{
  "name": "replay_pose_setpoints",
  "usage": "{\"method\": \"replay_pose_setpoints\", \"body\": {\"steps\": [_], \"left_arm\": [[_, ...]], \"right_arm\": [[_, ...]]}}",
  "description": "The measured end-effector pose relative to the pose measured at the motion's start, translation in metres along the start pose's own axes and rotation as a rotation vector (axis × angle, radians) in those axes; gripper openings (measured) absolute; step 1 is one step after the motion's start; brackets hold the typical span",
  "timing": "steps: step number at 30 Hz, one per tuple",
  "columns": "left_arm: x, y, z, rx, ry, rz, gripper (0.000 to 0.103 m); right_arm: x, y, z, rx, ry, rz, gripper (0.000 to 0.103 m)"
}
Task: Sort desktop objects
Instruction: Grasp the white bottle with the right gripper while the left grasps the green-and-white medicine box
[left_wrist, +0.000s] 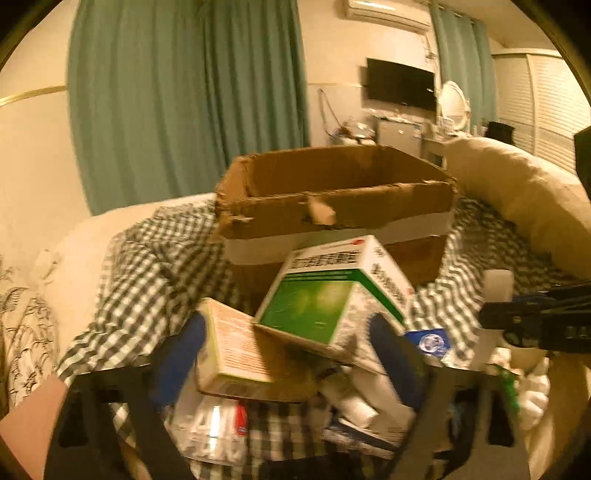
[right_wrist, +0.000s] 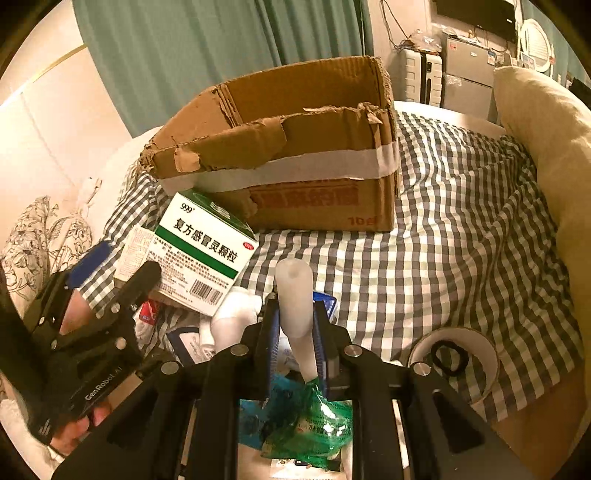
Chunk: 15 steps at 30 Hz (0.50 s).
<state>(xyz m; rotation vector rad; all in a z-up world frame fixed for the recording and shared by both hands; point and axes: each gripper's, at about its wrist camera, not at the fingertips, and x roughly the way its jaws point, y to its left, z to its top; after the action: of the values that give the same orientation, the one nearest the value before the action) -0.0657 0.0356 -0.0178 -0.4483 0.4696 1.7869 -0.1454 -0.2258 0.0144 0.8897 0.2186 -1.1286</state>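
My left gripper (left_wrist: 288, 332) is shut on two medicine boxes side by side: a tan box (left_wrist: 232, 350) against its left blue pad and a tilted green-and-white box (left_wrist: 332, 295) against its right pad. Both are held above the checked cloth, in front of the torn open cardboard box (left_wrist: 332, 192). In the right wrist view the left gripper (right_wrist: 122, 264) and the green-and-white box (right_wrist: 203, 251) sit at the left. My right gripper (right_wrist: 295, 332) is shut on an upright white tube (right_wrist: 293, 295), a short way in front of the cardboard box (right_wrist: 280, 147).
Small packets, white bottles and a green wrapper (right_wrist: 314, 417) lie in a heap under the grippers. A white cup (right_wrist: 480, 373) with a black hair tie in it stands at the right. A cream pillow (right_wrist: 546, 147) borders the checked cloth (right_wrist: 461, 229).
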Motion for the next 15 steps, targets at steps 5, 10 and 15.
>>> {"method": "replay_pose_setpoints", "body": {"steps": [5,10,15], "left_arm": [[-0.006,-0.006,0.001,0.027,-0.017,-0.083,0.103],[0.003,-0.031,-0.001,0.138,-0.003,-0.094,0.103],[0.014,-0.063,-0.01,0.288,0.016,-0.101,0.103]], "right_arm": [[-0.003,-0.003,-0.002,0.017,-0.009,0.002,0.018],[0.0,-0.003,-0.001,0.019,-0.01,0.001,0.018],[0.0,-0.004,0.001,0.027,-0.013,-0.011,0.018]]}}
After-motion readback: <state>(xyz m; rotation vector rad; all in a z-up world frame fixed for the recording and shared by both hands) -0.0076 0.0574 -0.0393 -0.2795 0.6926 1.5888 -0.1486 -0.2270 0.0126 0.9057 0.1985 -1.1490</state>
